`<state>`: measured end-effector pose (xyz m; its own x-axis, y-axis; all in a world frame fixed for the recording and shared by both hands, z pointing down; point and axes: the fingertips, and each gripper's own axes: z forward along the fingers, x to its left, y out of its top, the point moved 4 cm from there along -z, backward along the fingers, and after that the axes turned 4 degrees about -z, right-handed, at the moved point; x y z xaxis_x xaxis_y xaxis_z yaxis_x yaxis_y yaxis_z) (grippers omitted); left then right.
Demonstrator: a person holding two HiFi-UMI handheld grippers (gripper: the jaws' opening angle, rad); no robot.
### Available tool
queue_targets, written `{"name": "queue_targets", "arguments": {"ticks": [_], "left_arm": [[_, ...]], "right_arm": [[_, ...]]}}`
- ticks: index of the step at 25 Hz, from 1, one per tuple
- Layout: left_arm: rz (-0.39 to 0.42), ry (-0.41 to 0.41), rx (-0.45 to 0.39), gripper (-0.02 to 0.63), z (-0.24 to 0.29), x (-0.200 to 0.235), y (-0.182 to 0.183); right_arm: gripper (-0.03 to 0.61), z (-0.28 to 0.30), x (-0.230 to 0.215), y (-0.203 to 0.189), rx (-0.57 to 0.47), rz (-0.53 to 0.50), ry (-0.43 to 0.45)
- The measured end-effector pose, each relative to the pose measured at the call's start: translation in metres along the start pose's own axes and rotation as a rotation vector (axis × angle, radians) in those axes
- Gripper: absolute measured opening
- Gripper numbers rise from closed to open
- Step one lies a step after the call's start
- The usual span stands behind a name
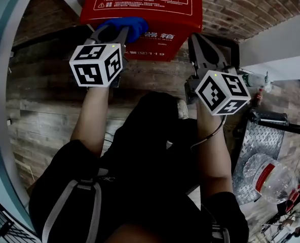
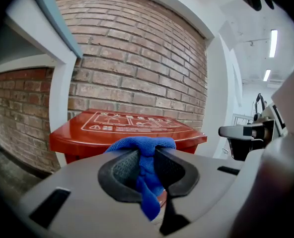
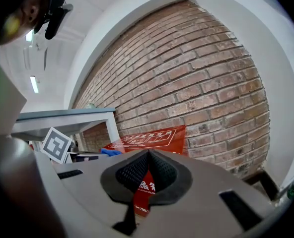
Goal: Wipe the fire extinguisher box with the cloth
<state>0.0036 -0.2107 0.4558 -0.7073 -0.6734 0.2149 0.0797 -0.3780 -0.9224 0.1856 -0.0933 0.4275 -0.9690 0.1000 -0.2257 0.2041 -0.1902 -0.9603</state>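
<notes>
Left gripper (image 2: 147, 155) jaws clamped on cloth (image 2: 146, 146) at fire extinguisher box (image 1: 140, 4) rim, right gripper (image 3: 148, 155) jaws together

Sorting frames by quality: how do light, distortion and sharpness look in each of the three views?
Head view: dim overall, and the clothing goes near black, but the red box reads clearly. Left gripper view: heavy fisheye bows the brick wall, the corners go black and the ceiling lights glare; the cloth is sharp. Right gripper view: the same bowing and dark rim, with the brick well lit.
</notes>
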Motion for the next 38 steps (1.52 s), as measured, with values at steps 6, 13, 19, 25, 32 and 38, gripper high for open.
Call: {"name": "queue_targets", "arguments": {"ticks": [6,13,19,25,32,38], "left_arm": [[0.008,-0.187,0.025,0.071,0.034,-0.075,-0.006],[0.035,-0.348,0.033,0.071,0.067,-0.152,-0.005],[0.061,-0.389,0.032,0.071,0.079,-0.177,-0.013],[0.098,-0.375,0.065,0.071,0.084,-0.18,-0.03],[0.113,-0.353,0.051,0.071,0.087,-0.183,-0.034],[0.053,-0.311,0.117,0.071,0.101,-0.173,-0.055]], "right_arm": [[0.015,-0.015,-0.035,0.003,-0.011,0.017,-0.091],[0.015,-0.039,-0.071,0.015,-0.074,0.073,-0.177],[0.015,-0.044,-0.088,0.022,-0.112,0.124,-0.214],[0.015,-0.046,-0.083,0.023,-0.114,0.113,-0.199],[0.015,-0.046,-0.076,0.021,-0.109,0.111,-0.185],[0.015,-0.035,-0.065,0.018,-0.104,0.114,-0.155]]}}
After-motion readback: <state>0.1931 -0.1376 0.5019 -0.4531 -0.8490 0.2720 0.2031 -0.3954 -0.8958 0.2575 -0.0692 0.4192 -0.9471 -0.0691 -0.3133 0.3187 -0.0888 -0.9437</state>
